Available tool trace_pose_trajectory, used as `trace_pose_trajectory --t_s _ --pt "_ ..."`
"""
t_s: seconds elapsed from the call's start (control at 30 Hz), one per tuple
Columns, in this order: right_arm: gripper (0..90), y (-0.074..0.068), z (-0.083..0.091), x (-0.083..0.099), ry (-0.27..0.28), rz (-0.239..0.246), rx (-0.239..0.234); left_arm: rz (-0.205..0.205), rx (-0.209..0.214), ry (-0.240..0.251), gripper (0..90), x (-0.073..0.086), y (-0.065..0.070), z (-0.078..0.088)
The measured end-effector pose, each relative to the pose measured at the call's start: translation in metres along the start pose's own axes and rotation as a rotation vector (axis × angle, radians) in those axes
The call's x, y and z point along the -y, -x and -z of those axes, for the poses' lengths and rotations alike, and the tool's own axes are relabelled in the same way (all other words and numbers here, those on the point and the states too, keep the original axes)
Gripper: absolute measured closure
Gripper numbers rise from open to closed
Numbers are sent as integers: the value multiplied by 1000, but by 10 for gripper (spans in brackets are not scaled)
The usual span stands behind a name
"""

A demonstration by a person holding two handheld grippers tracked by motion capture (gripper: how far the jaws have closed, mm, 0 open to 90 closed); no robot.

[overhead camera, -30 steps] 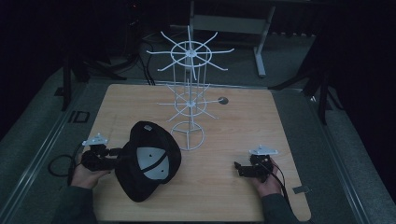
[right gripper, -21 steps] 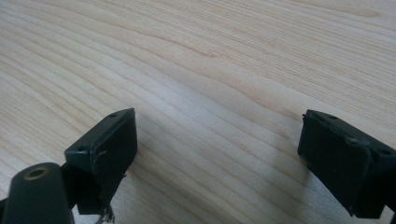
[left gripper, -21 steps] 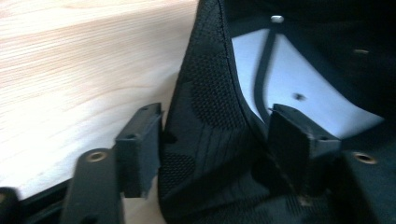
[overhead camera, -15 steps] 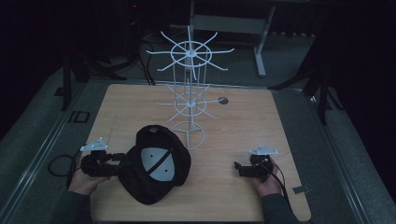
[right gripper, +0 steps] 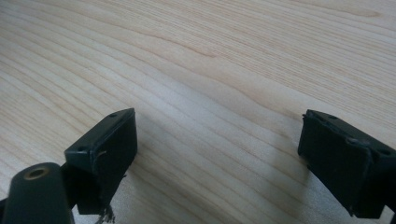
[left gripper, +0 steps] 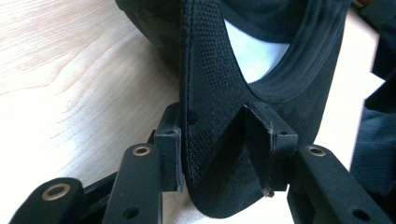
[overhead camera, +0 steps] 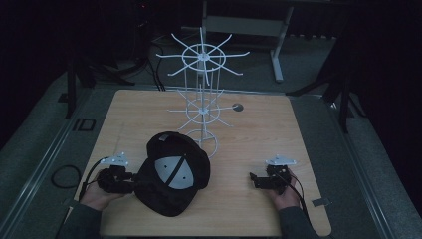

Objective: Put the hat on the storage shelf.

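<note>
Cap (overhead camera: 171, 179) lies upside down on the table (overhead camera: 259, 129) beside the wire rack (overhead camera: 201, 99) — left gripper (left gripper: 219, 149) jaws, just closing, pinch its mesh edge; right gripper (right gripper: 215, 158) gapes empty — the high view shows the cap's grey lining.

a pale wooden counter (overhead camera: 278, 144) with visible grain and rounded corners carries everything. a black cap (overhead camera: 174, 174) lies on it upside down near the front left, its light inner lining facing up. just behind the cap, touching or nearly touching it, the round base of a white wire rack (overhead camera: 201, 112) stands on the counter near its middle. a small dark round spot (overhead camera: 238, 106) sits in the surface right of the rack
</note>
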State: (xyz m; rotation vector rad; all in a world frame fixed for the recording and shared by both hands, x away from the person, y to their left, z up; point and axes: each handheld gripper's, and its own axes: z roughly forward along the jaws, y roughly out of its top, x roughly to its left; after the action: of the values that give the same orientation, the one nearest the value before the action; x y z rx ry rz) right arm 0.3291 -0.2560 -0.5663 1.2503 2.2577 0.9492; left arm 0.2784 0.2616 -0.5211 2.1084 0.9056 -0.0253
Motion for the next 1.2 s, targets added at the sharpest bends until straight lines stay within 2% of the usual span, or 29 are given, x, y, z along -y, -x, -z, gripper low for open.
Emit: trace_pose_trajectory --t_s 0.07,0.23,0.4,0.53,0.67,0.9,1.0,1.03,1.1,1.2 --pt "117 0 0 0 0 1 0 10 -1 8 643 2 -1 4" --pt "117 0 0 0 0 0 0 42 -37 38 693 13 -4 18" --pt "117 0 0 0 0 0 0 103 -108 80 713 24 -9 30" --pt "117 0 0 0 0 0 0 143 -181 134 733 22 -11 34" --pt "116 0 0 0 1 2 0 181 -222 176 765 19 -11 36" --pt "116 0 0 0 0 0 0 211 -261 186 831 13 -7 39" --pt "117 0 0 0 0 0 0 204 -292 179 859 12 -5 37" --pt "117 0 0 0 0 0 0 211 -316 180 862 11 -4 37" --pt "117 0 0 0 0 0 0 223 -342 190 863 11 -4 37" --pt "116 0 0 0 0 0 0 216 -370 198 864 10 -3 38"
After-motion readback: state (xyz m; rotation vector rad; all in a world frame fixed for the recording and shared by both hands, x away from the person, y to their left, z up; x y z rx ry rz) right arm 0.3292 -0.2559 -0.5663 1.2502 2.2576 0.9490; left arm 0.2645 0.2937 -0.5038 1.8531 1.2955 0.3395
